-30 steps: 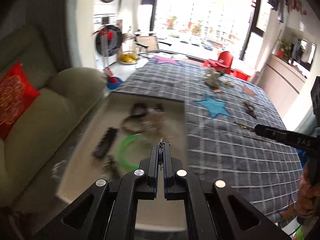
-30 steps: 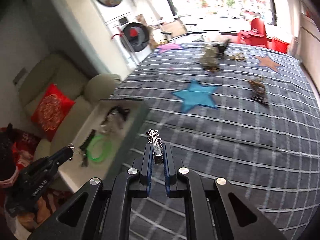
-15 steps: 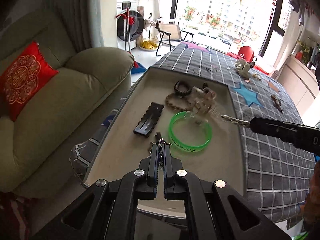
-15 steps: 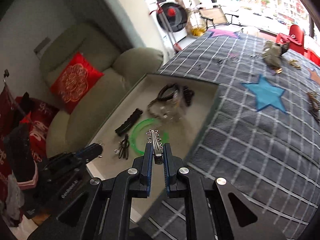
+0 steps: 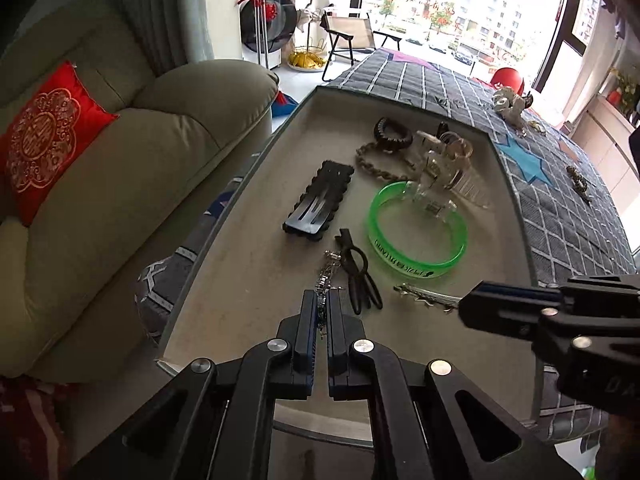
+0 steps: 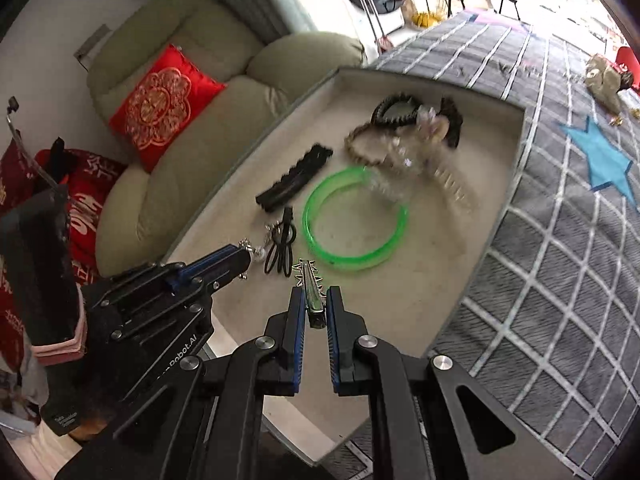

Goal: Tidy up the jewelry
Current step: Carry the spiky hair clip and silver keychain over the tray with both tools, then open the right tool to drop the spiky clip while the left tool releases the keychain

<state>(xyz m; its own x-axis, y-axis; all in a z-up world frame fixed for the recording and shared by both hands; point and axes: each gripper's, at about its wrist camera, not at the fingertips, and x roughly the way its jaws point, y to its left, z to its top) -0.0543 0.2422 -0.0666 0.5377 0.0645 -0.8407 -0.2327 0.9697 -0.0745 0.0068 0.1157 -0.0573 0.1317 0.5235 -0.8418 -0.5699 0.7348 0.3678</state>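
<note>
A beige tray (image 5: pixel 256 280) holds jewelry: a green bangle (image 5: pixel 416 258), a black hair clip (image 5: pixel 320 204), a black hair tie (image 5: pixel 360 276), a braided bracelet (image 5: pixel 376 168) and clear clips (image 5: pixel 444 168). My left gripper (image 5: pixel 321 308) is shut on a small silver chain piece (image 5: pixel 326 276) low over the tray's near end. My right gripper (image 6: pixel 314 300) has its jaws slightly parted around a silver spiky hair clip (image 6: pixel 310 288), which also shows in the left wrist view (image 5: pixel 424 296), just over the tray beside the hair tie (image 6: pixel 280 248).
The tray sits on a bed with a grey checked cover (image 6: pixel 560 240) with blue stars. More jewelry (image 5: pixel 578 178) lies on the cover farther off. A beige sofa with a red cushion (image 5: pixel 44 136) stands left of the tray.
Both grippers have moved from over the bed cover down to the tray's near end. The right gripper's jaws have parted a little around the silver clip.
</note>
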